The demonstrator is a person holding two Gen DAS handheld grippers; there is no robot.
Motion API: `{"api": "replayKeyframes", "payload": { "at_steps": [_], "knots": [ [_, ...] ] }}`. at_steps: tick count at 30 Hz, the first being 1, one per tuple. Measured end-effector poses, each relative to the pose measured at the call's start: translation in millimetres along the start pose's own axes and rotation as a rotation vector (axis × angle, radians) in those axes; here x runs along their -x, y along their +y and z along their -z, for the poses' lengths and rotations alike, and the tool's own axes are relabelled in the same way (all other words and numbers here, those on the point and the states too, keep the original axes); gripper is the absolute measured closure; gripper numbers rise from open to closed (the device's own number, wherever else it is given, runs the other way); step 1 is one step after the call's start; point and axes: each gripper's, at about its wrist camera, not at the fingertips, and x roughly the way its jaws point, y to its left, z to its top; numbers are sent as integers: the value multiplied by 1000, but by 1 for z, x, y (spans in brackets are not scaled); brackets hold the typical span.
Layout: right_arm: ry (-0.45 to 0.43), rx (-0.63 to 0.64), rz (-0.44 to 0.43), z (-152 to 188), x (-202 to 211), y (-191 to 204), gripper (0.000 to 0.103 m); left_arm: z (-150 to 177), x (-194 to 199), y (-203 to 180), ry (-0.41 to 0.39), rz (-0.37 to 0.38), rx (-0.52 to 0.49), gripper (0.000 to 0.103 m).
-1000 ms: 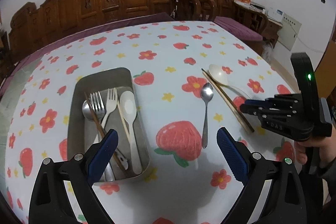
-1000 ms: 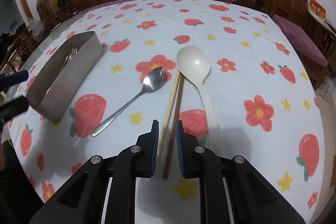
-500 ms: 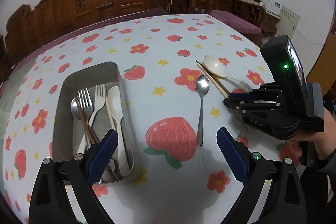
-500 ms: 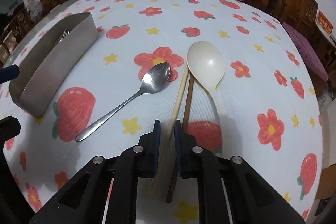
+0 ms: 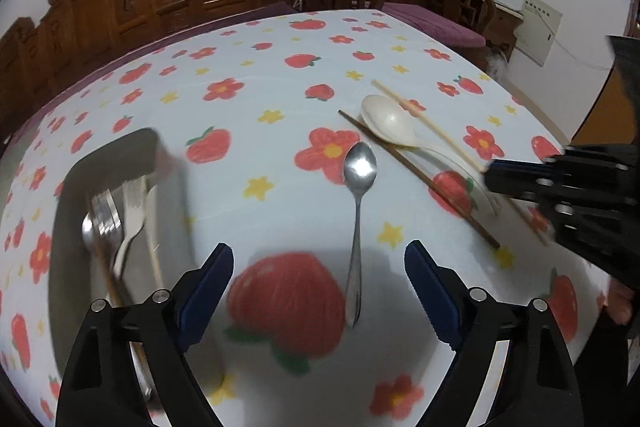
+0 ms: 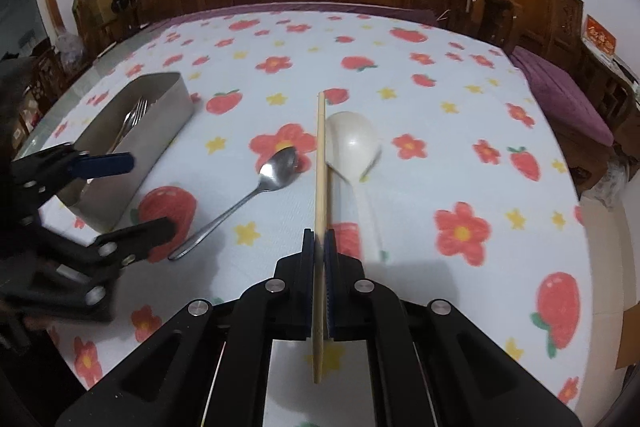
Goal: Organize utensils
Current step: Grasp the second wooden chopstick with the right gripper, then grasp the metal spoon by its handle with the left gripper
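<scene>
Steel spoon (image 5: 359, 211) lies lengthwise between the left gripper (image 5: 319, 293)'s spread, closing jaws, handle nearest; the right gripper (image 6: 319, 247) pinches a pale chopstick (image 6: 320, 187).

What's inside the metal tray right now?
The metal tray holds two forks, a metal spoon bowl and a white handle. The left gripper's finger covers their lower ends.

A light chopstick (image 6: 320, 195) is lifted off the tabletop. A dark chopstick (image 5: 420, 179), white spoon (image 6: 352, 143) and metal spoon (image 6: 256, 191) lie right of the metal tray (image 6: 160, 131) holding forks (image 5: 116, 219).
</scene>
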Motion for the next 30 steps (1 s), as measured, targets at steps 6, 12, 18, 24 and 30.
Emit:
{"api": "replayKeyframes", "payload": {
  "at_steps": [6, 12, 18, 24, 30],
  "knots": [
    [3, -15, 20, 14, 6, -22, 97, -24, -35, -8, 27, 1, -11, 29],
    [13, -37, 14, 25, 3, -35, 97, -41, -62, -14, 57, 1, -28, 38],
    [9, -41, 3, 28, 3, -38, 97, -48, -78, -17, 78, 3, -31, 48],
    [-2, -34, -6, 28, 9, -33, 97, -50, -81, -20, 64, 7, -28, 67],
    [-14, -21, -8, 24, 13, -24, 97, -49, -70, -14, 72, 27, 4, 77]
  ]
}}
